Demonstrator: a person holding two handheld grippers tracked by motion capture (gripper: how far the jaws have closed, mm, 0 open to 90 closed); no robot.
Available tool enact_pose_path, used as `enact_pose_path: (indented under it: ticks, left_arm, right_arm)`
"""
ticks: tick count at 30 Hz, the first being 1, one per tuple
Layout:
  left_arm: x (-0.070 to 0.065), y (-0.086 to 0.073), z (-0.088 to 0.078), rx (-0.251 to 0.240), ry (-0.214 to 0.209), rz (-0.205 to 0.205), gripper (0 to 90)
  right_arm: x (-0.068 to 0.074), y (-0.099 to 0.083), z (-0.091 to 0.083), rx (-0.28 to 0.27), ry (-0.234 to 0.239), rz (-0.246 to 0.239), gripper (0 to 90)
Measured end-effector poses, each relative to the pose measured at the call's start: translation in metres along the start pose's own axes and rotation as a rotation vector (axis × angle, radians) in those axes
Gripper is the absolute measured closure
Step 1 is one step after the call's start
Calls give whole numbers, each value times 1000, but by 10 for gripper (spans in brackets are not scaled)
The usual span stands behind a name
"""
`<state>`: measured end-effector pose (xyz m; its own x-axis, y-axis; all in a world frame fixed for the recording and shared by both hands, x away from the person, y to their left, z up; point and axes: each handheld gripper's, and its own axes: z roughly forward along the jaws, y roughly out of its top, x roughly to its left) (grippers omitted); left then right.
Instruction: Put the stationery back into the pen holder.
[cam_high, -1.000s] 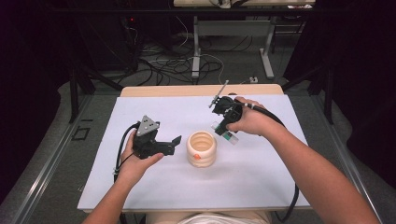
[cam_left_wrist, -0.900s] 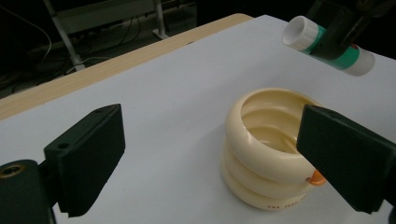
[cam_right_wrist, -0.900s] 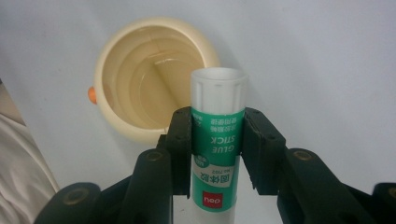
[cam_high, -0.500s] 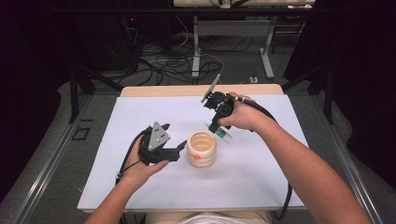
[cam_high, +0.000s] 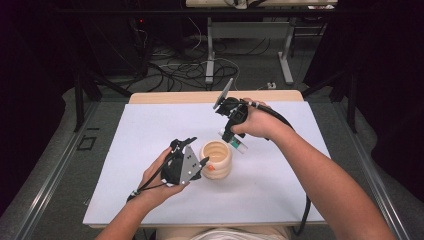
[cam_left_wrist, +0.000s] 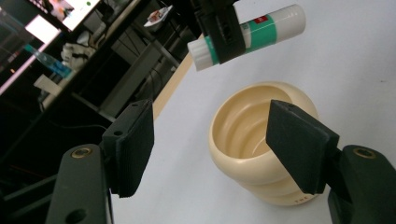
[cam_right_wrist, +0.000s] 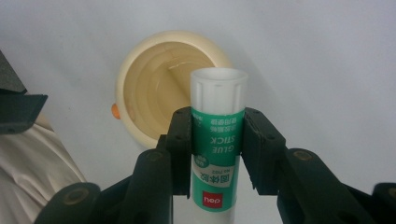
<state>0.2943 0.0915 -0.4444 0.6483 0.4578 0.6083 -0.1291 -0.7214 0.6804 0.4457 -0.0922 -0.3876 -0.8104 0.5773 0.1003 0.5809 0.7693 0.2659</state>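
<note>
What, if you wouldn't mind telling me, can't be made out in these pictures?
- Glue stick lower end: cut off by the right gripper view's bottom edge.
- Cup near side: covered by a jaw in the left gripper view.
- Orange spot on the cup: too small in the high view to identify.

Left gripper (cam_high: 202, 162) jaws spread wide; right gripper (cam_high: 227, 136) jaws clamped.

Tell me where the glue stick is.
In the high view, the glue stick is clamped in the right gripper, held above the white mat just behind-right of the cream cup.
</note>
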Motion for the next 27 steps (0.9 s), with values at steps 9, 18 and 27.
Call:
enact_pose_path:
  ticks: [9,18,27]
  left_arm:
    - [-15,16,0,-42,46,197,361]
    - [-41,31,5,-95,71,455,445]
    - [-59,37,25,-57,46,615,482]
  right_arm:
    - [2,3,-4,-7,6,8,659]
    - [6,6,-5,13,20,7,659]
    - [10,9,-5,44,27,11,659]
